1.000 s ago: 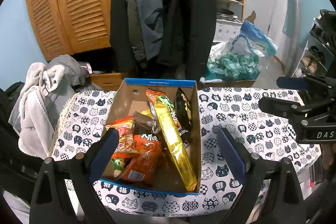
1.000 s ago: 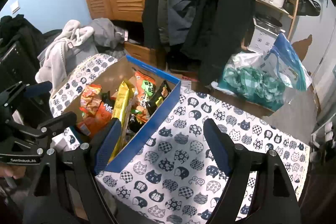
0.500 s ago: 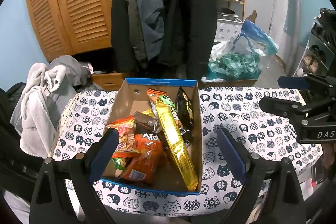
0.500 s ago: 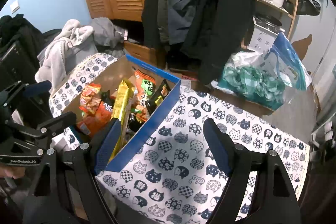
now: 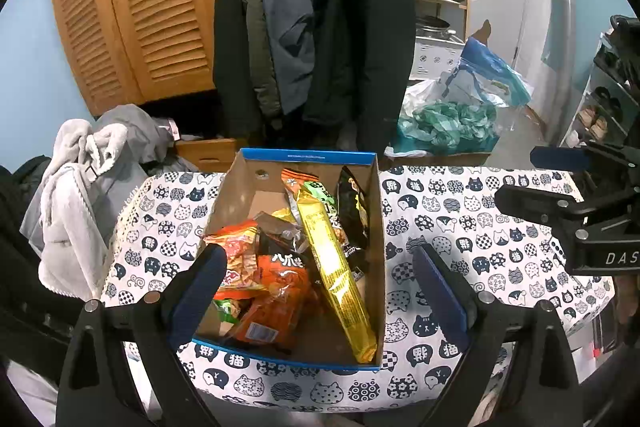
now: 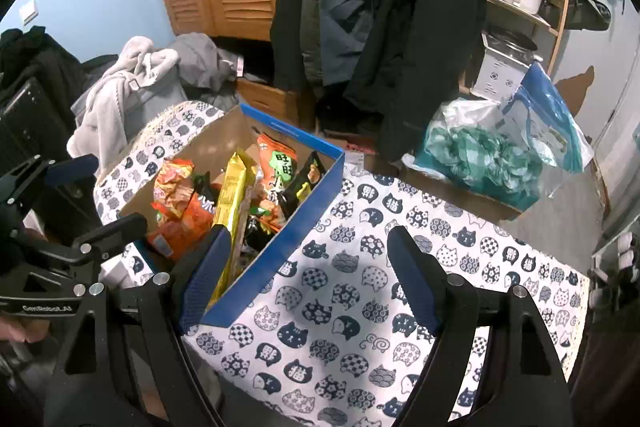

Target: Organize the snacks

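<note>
An open cardboard box (image 5: 308, 155) with a blue rim stands on a table covered in a cat-print cloth (image 5: 460, 227). Inside lie several snack packets: a long yellow one (image 5: 332, 267), orange ones (image 5: 280, 291) and a black one (image 5: 354, 207) leaning on the right wall. My left gripper (image 5: 318, 291) hangs open above the box's near end with nothing between its fingers. In the right wrist view the box (image 6: 280, 247) sits to the left. My right gripper (image 6: 308, 279) is open and empty over the box's near corner and the cloth (image 6: 360, 307). The yellow packet (image 6: 230, 195) shows there too.
Dark coats (image 5: 320, 27) hang behind the table beside a louvred wooden cabinet (image 5: 140, 7). A plastic bag of green material (image 5: 452, 123) lies behind the far right edge. Grey clothes (image 5: 80, 187) are piled at the left. Shelves (image 6: 520, 7) stand at the back right.
</note>
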The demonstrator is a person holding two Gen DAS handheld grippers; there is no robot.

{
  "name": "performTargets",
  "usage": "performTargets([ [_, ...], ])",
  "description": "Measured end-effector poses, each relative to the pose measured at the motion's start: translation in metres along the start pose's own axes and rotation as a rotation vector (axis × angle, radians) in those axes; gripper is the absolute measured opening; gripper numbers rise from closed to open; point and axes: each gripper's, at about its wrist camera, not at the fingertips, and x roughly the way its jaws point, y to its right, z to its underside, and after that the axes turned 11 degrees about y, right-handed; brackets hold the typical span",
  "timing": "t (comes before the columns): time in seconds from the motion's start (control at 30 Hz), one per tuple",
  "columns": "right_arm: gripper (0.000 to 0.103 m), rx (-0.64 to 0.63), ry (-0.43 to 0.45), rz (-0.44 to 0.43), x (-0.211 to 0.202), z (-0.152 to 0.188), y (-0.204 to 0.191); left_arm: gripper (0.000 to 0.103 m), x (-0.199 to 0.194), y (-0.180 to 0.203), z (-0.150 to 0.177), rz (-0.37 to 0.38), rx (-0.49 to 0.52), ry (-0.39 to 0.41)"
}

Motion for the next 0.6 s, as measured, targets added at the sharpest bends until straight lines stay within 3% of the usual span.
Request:
performTargets([
  [0.6, 0.079, -0.001, 0.000, -0.001, -0.0001, 0.0001, 0.0005, 0.095, 0.0008, 0.0034, 0.0001, 0.002, 0.000, -0.004],
])
